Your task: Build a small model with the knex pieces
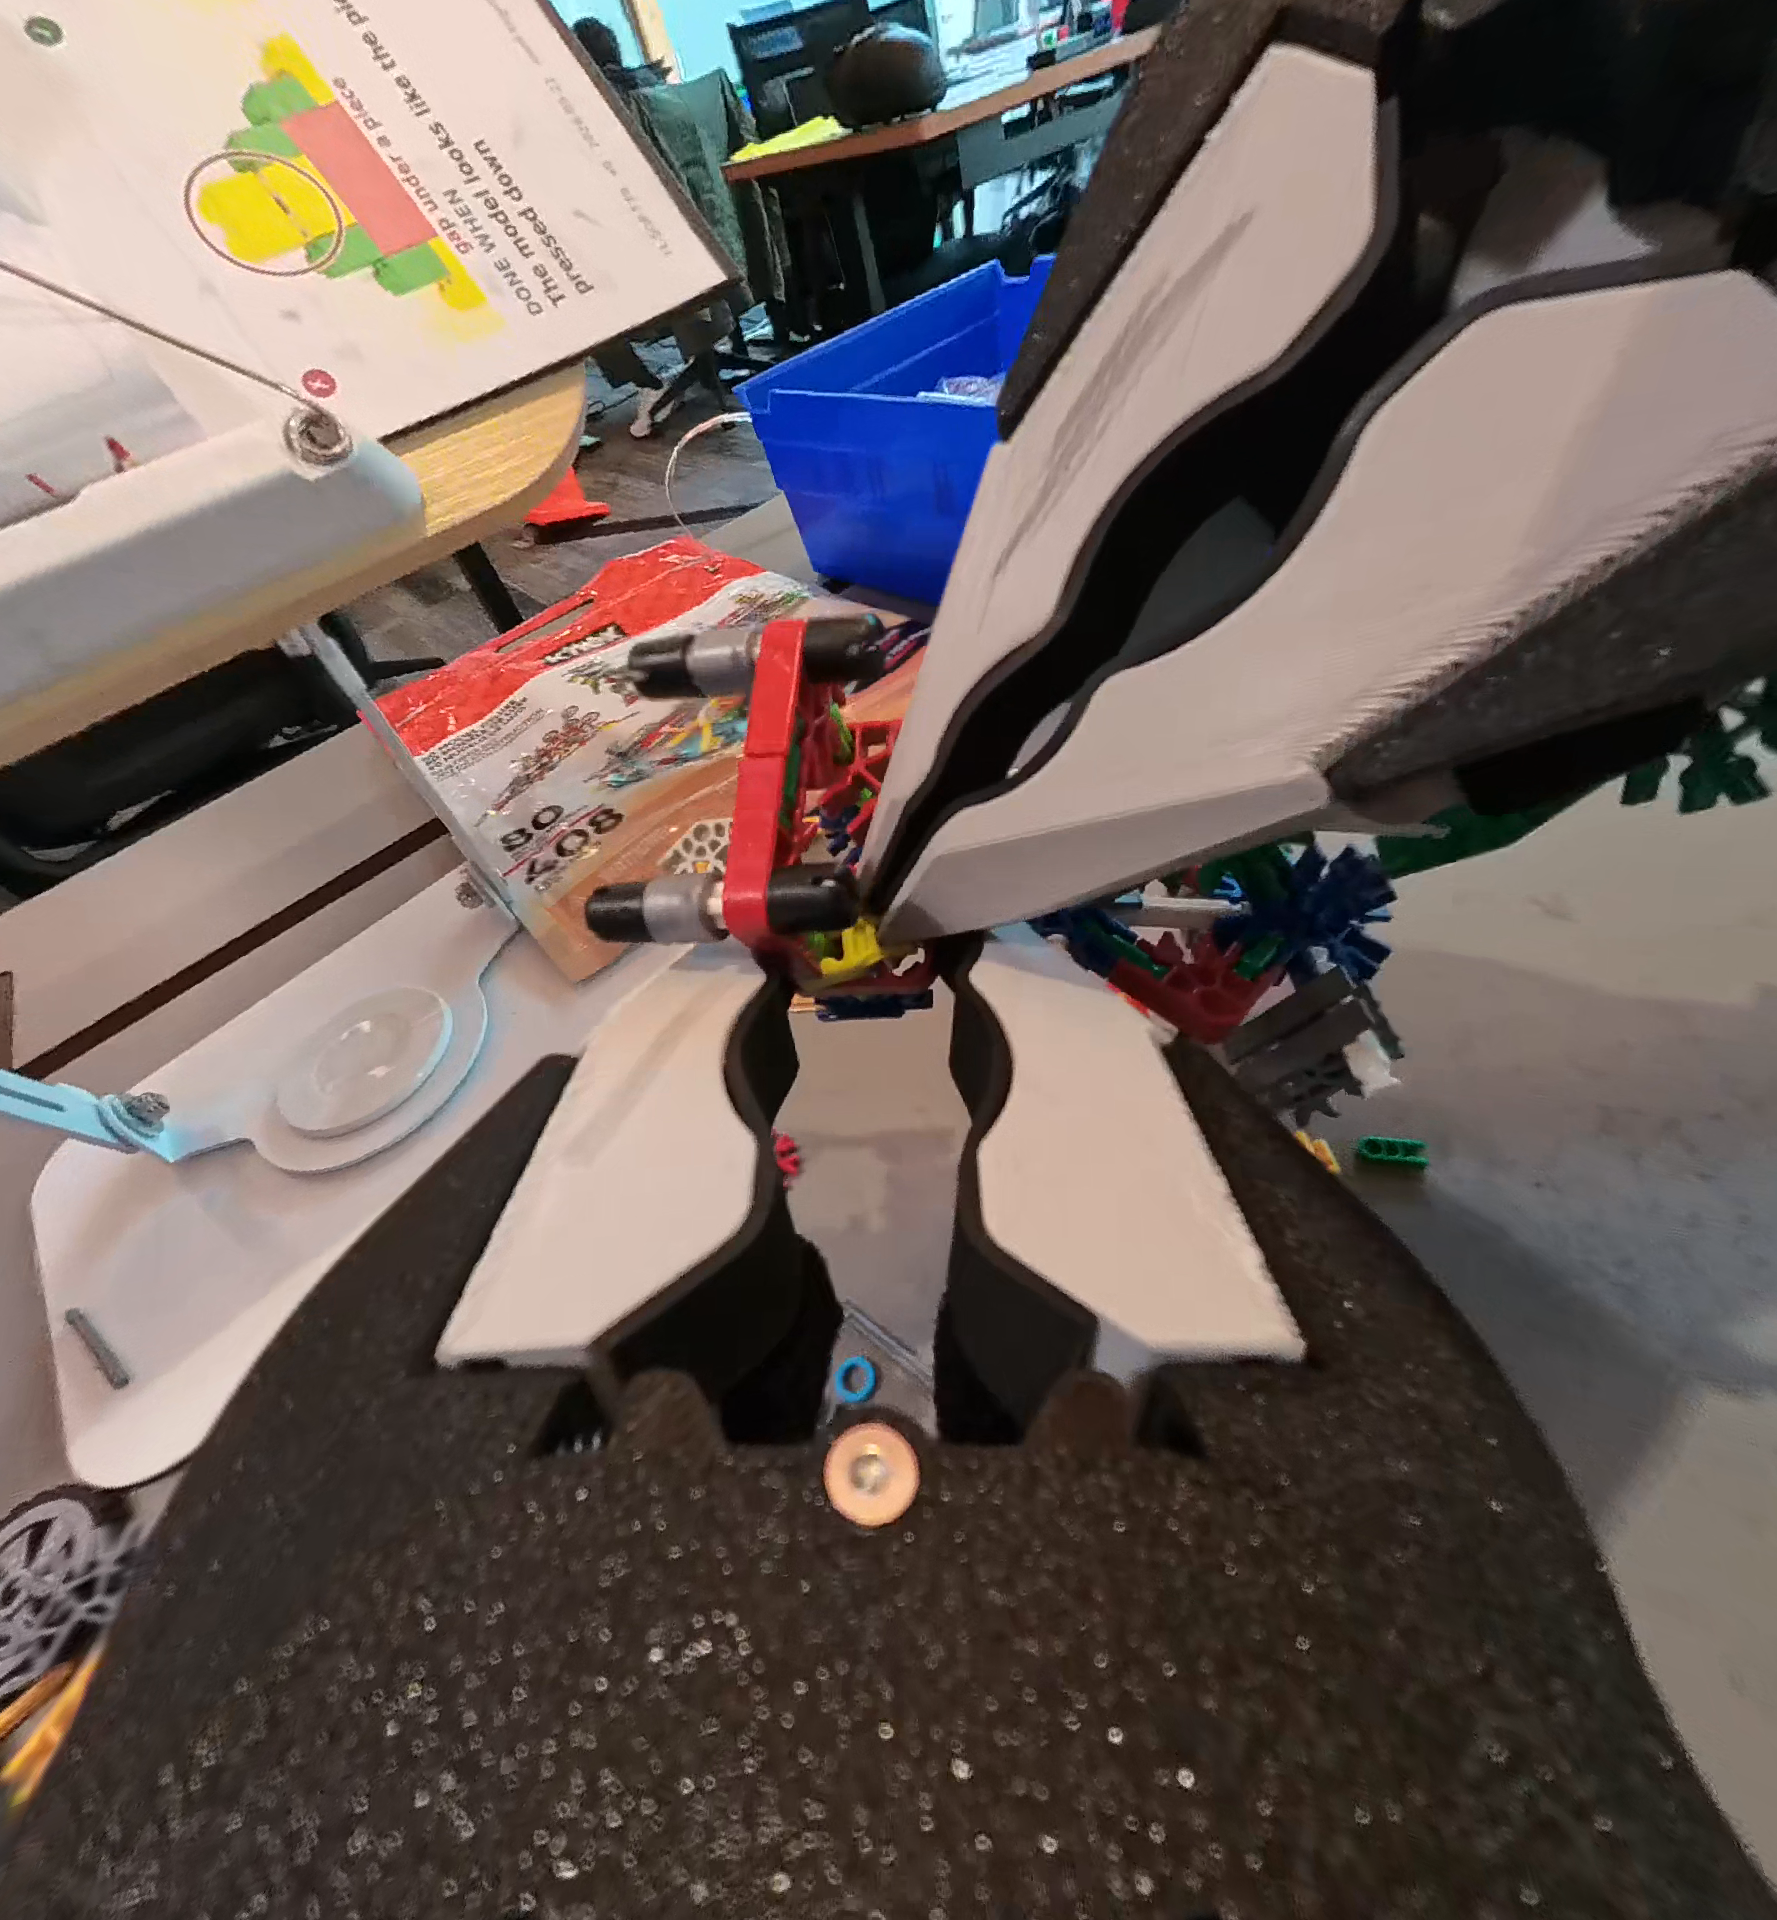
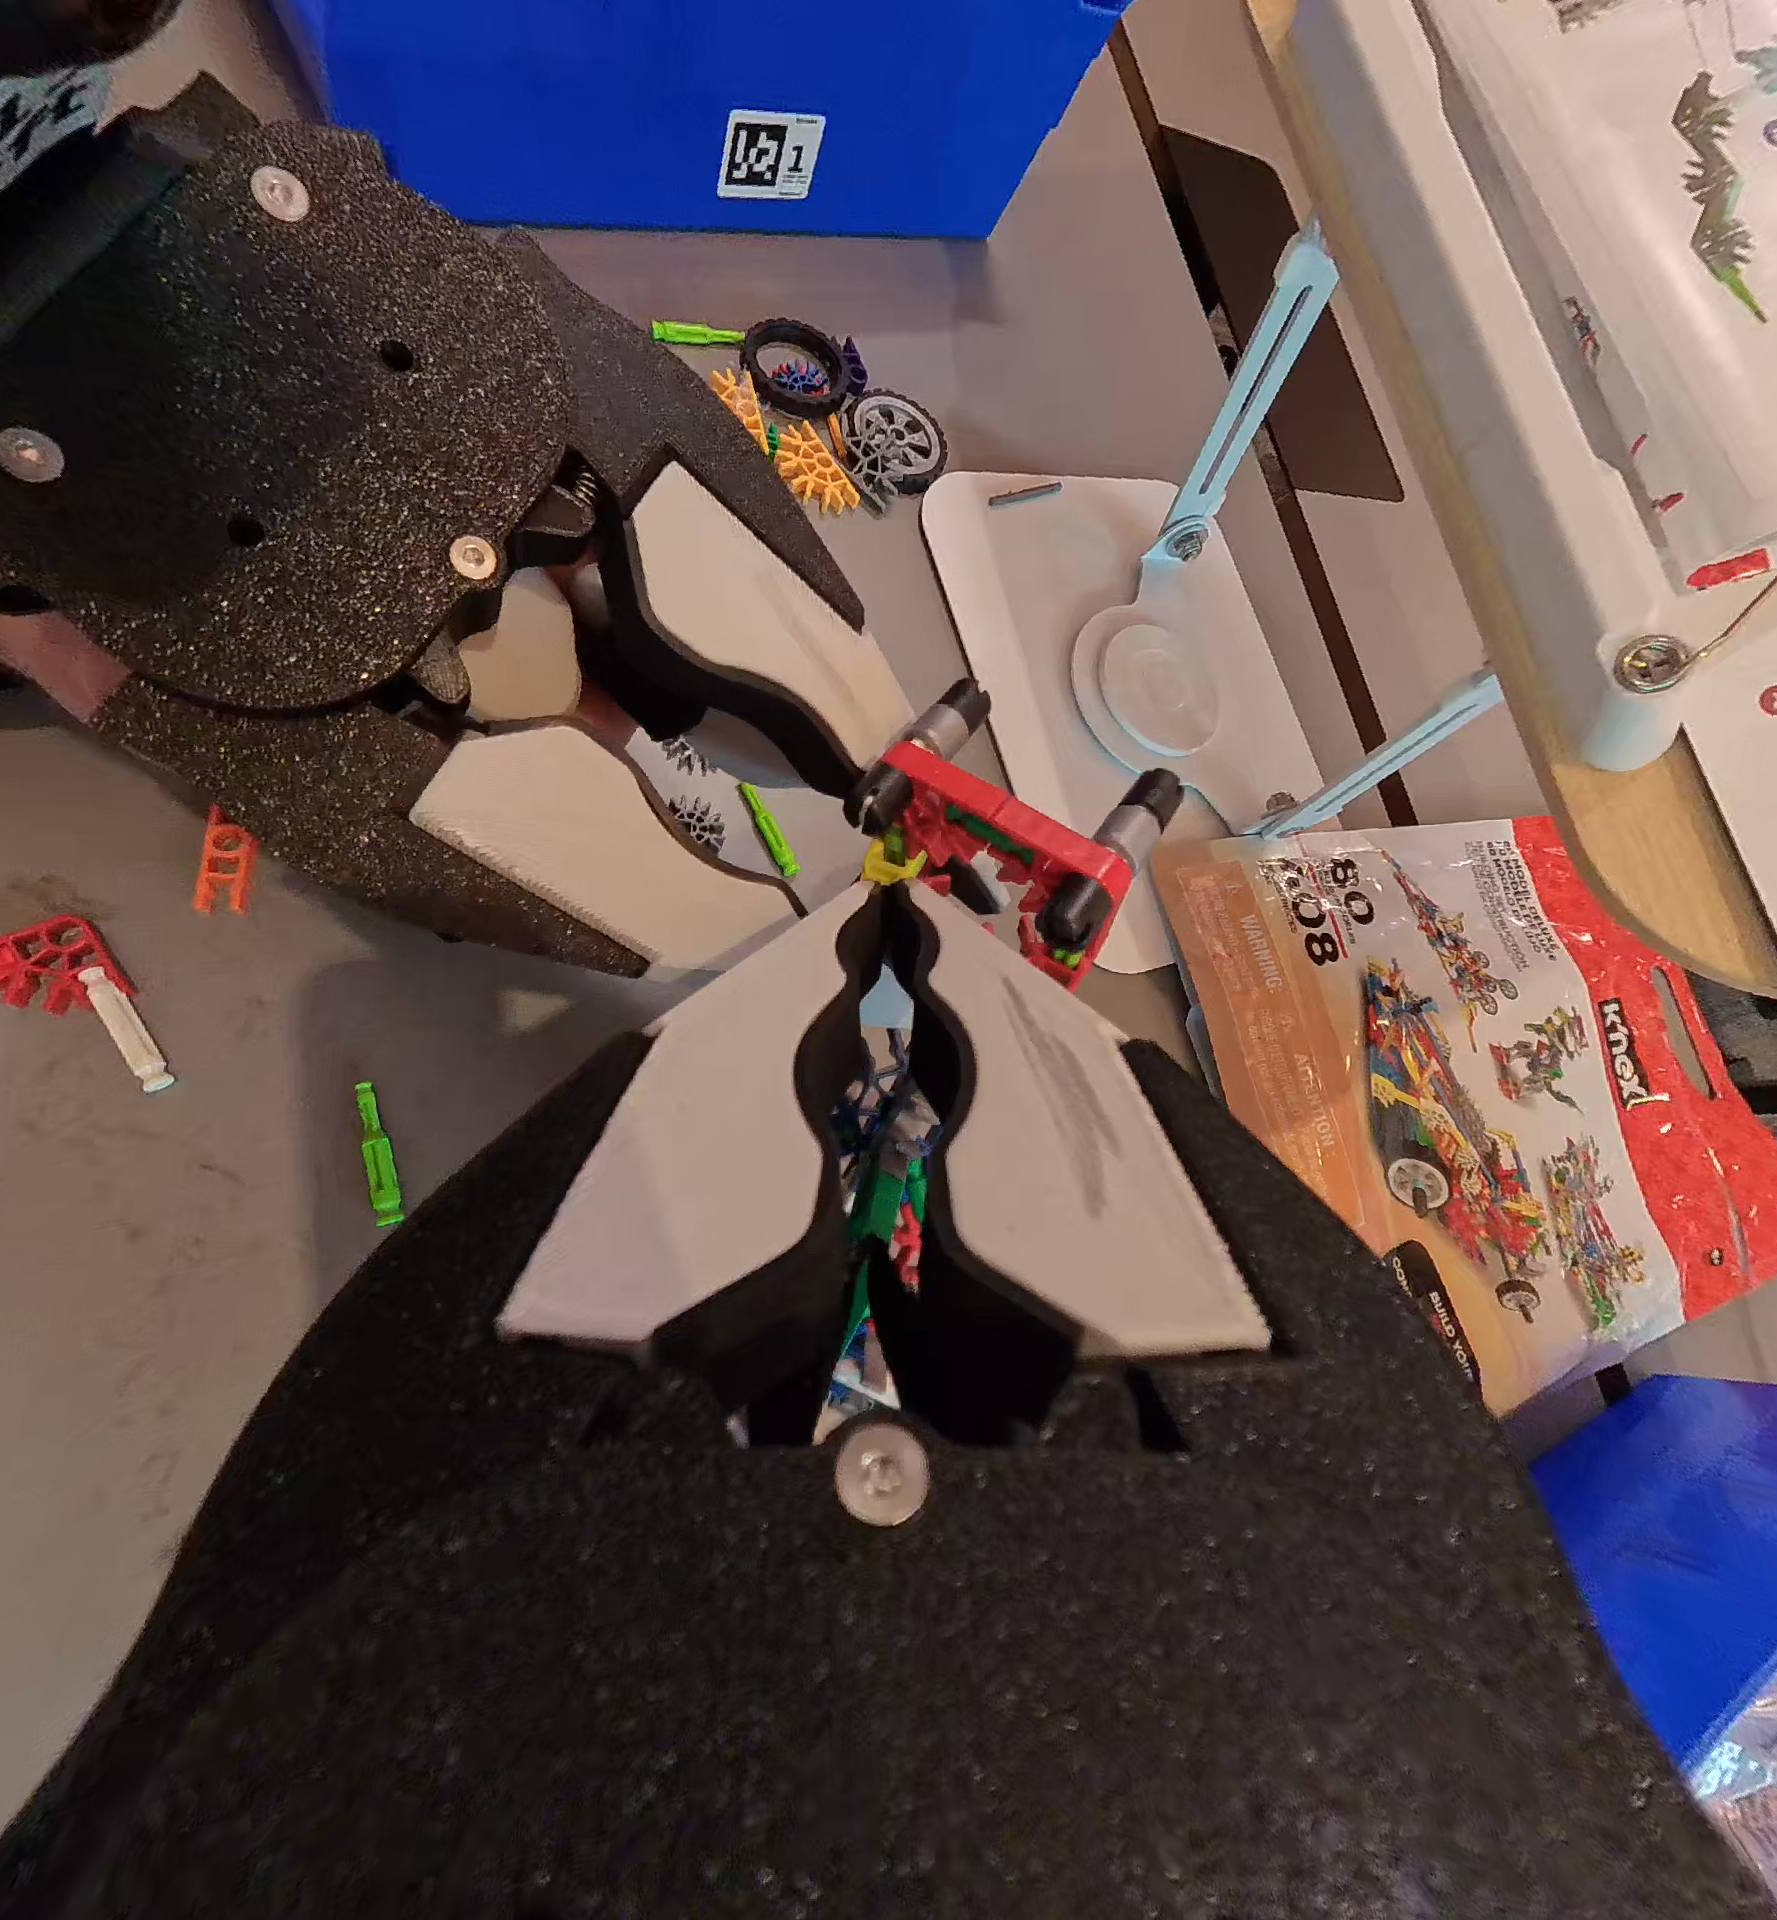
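Model point(image 1: 770, 790) held off the table between both claws, partly built.
The left claw point(image 1: 863, 982) grips the model's lower end, and the right claw point(image 2: 886, 902) is closed on a yellow piece point(image 2: 889, 862) at the same corner. So far the model is a red frame with four black-and-grey pegs and small connectors inside it. Many parts are not attached. Only the right view shows the loose green rods point(image 2: 377, 1153), a red connector point(image 2: 42, 961) and wheels point(image 2: 894, 436) on the table point(image 2: 136, 1299). Only the left view shows a built cluster point(image 1: 1268, 935) behind the claws and a picture board point(image 1: 344, 187). The toy bag point(image 2: 1486, 1091) appears in both.
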